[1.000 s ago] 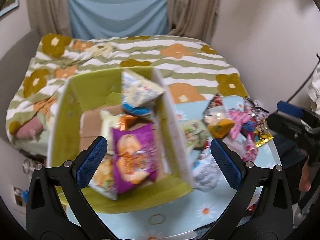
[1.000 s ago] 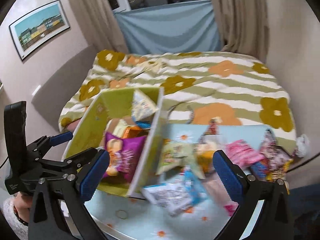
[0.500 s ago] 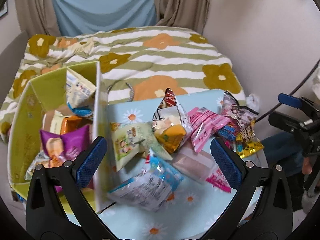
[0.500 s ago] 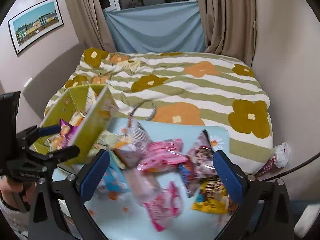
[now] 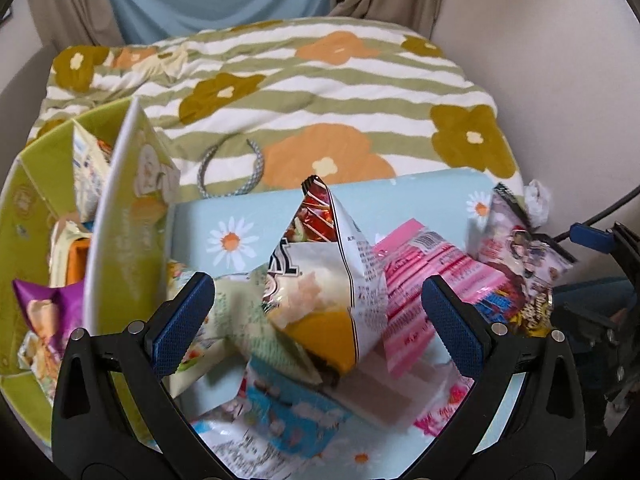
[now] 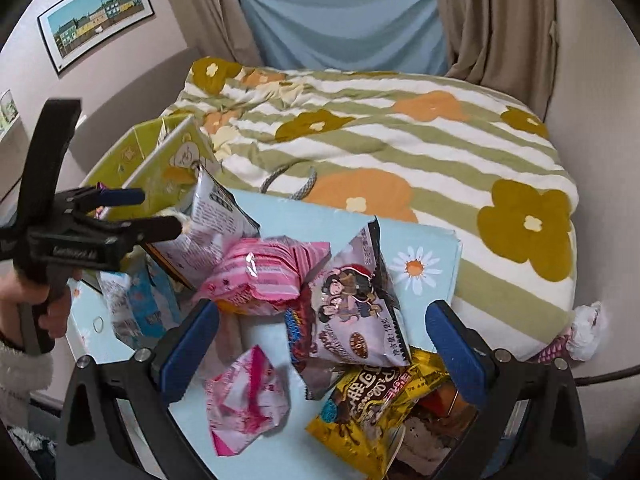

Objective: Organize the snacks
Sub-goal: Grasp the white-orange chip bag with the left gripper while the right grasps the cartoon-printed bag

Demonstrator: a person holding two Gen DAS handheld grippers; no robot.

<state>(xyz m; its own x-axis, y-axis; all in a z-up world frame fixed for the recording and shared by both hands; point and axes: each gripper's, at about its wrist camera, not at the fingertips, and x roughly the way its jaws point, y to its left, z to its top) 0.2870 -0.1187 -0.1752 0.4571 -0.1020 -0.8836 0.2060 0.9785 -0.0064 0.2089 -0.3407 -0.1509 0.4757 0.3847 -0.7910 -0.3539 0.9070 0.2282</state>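
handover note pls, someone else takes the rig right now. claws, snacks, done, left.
Left claw: open, empty, hovering over the white-and-orange bag in the pile.
Right claw: open, empty, above the lilac cartoon bag and yellow bag.
Green box stands at the left edge of the daisy-print table. Already in it: the purple bag and a few other packs.
Left on the table: those three, the pink striped pack, the small pink pack, the blue-and-white bag, plus others partly buried.
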